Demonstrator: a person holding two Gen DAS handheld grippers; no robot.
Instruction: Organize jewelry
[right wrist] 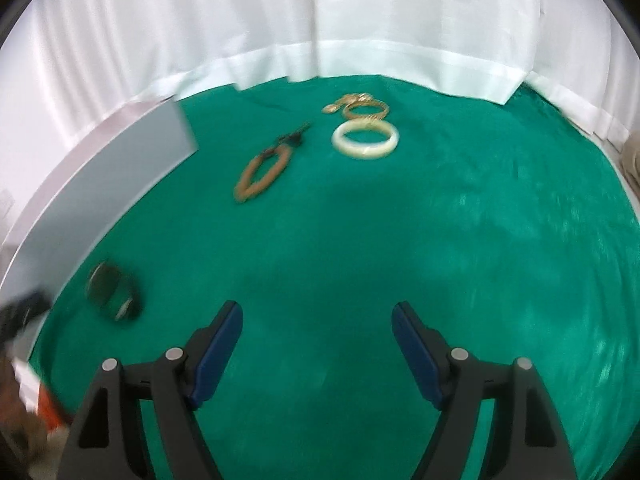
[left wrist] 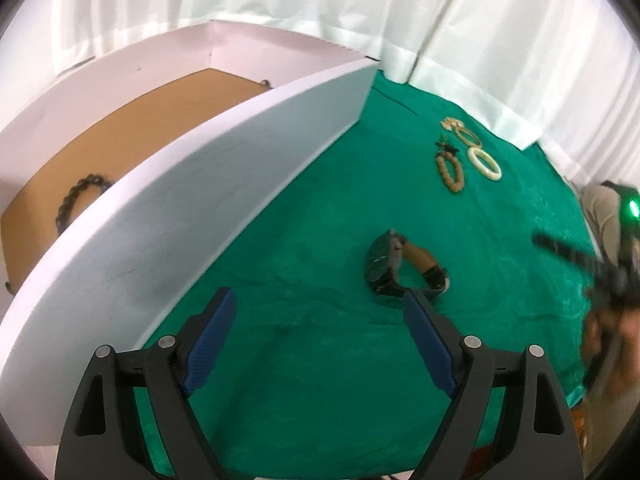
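Observation:
A dark wristwatch (left wrist: pixel 394 270) lies on the green cloth (left wrist: pixel 320 360), just beyond my open, empty left gripper (left wrist: pixel 318 312). It shows blurred in the right wrist view (right wrist: pixel 114 290) at the lower left. Farther off lie a brown bead bracelet (left wrist: pixel 451 170) (right wrist: pixel 262 174), a white bangle (left wrist: pixel 485 163) (right wrist: pixel 365 139) and a gold bangle with gold pieces (left wrist: pixel 466 134) (right wrist: pixel 366 107). A white open box (left wrist: pixel 224 184) with a brown floor holds a black chain bracelet (left wrist: pixel 78 196). My right gripper (right wrist: pixel 318 318) is open and empty over bare cloth.
White curtain (right wrist: pixel 320 20) hangs behind the cloth. The box wall (right wrist: pixel 120 168) stands along the left side. The other gripper and hand show blurred at the right edge of the left wrist view (left wrist: pixel 600 280).

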